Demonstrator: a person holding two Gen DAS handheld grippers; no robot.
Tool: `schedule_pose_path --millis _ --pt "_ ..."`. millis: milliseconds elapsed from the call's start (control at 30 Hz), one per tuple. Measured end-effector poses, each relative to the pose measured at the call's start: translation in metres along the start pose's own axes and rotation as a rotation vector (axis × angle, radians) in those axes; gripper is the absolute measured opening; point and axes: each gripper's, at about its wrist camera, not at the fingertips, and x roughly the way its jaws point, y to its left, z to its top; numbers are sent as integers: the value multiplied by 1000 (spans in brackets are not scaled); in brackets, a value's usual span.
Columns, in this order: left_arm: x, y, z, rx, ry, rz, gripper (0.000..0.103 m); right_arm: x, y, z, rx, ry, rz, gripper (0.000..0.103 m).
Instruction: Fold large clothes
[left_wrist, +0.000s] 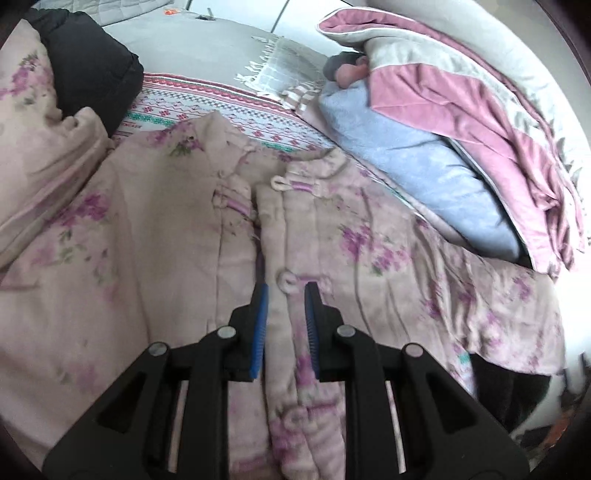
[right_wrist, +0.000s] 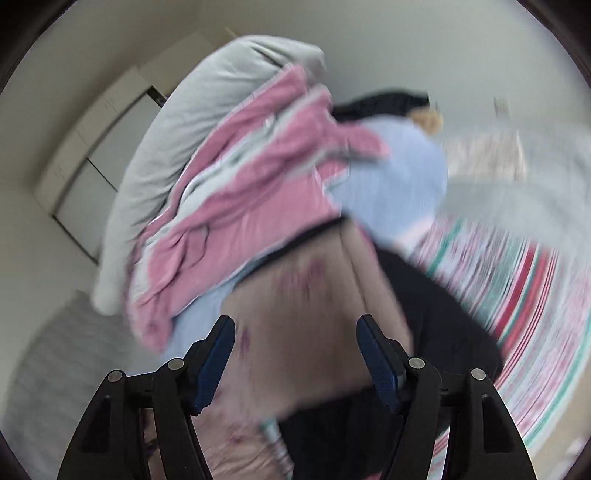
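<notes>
A pale pink quilted jacket with purple flowers (left_wrist: 166, 229) lies spread front-up on the bed, collar toward the far side and loop buttons down its middle. My left gripper (left_wrist: 287, 290) points down at the button placket, its blue pads narrowly apart and shut on a raised ridge of the jacket's front edge. In the blurred right wrist view, my right gripper (right_wrist: 295, 325) stands wide open. A flap of the same floral jacket (right_wrist: 314, 280) hangs beyond its jaws, and the pads do not press on it.
A pink-and-grey quilt (left_wrist: 461, 110) and a light blue blanket (left_wrist: 406, 158) are heaped along the right. A black garment (left_wrist: 85, 66) lies at the far left on the patterned sheet (left_wrist: 221, 103). A grey fringed throw (left_wrist: 280, 62) lies beyond. Pale cabinets (right_wrist: 92, 155) stand by the wall.
</notes>
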Motion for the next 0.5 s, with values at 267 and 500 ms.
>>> schedule_pose_path --millis 267,500 --pt "-57 -4 -53 33 42 -42 39 11 -6 -22 73 -51 -125 69" --pt "-77 9 -108 85 108 -54 40 -6 -19 -48 145 -111 -81 69"
